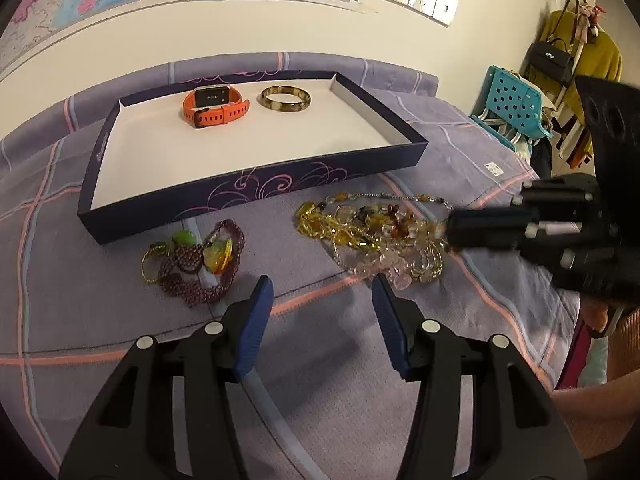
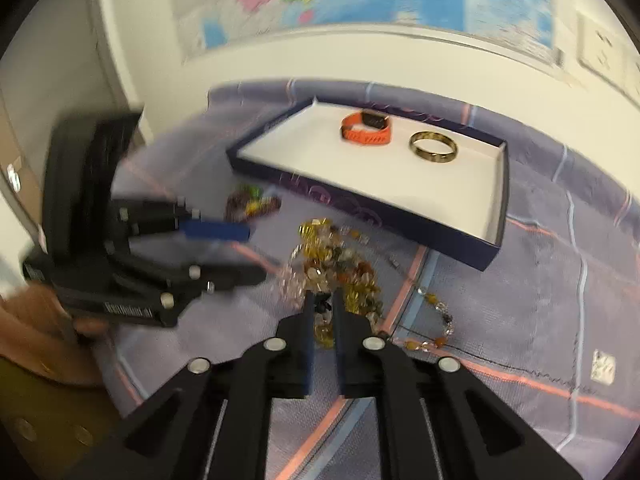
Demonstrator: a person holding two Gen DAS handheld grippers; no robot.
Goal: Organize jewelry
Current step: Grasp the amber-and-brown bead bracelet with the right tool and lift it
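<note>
Right gripper (image 2: 321, 304) clamped on the amber bead necklace (image 2: 340, 272), left gripper (image 1: 322, 286) spread apart above the purple bedsheet (image 1: 100, 312)

Orange watch (image 1: 215, 106), tortoiseshell bangle (image 1: 285, 98), navy swirl-patterned tray (image 1: 256, 186), amber necklace (image 1: 372, 226), lilac plaid cloth (image 1: 80, 300)

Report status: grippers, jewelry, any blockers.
Left gripper open, hovering over cloth. Right gripper closed on amber bead necklace. Watch and bangle in tray; purple-green beads outside. Nothing in the way.
</note>
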